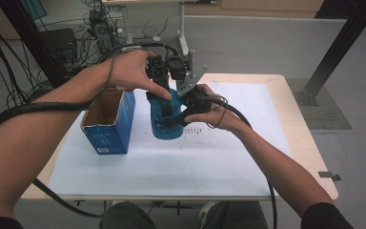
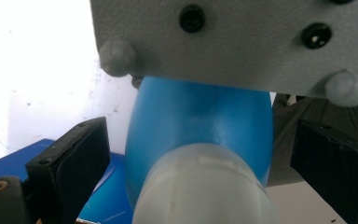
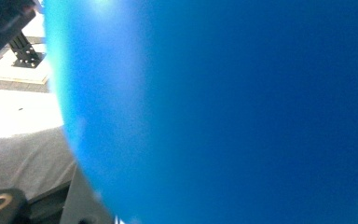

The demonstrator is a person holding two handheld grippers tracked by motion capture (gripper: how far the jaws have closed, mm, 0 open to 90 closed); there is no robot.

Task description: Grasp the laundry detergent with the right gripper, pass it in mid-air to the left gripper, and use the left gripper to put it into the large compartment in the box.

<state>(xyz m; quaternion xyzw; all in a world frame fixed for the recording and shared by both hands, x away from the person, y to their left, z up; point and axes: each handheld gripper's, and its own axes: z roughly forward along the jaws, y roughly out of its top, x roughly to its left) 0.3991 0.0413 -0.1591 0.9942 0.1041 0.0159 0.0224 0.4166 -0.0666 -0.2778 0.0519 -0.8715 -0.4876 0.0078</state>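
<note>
Now: right gripper (image 1: 171,120) clamps bottle (image 1: 167,125); left gripper (image 1: 159,90) jaws open around cap (image 2: 205,186), ungripped. Box (image 1: 106,121) at 9 o'clock; uncapping pending.

One blue bottle (image 1: 166,125) is standing on the worktop (image 1: 228,157) — with one white cap (image 2: 205,186) showing at its top in the left gripper view. One blue cardboard box (image 1: 108,125) is sitting just beside it, open at the top. Two grippers are working here — the left gripper (image 1: 158,78) and the right gripper (image 1: 190,102) — each trailing one black cable.
</note>
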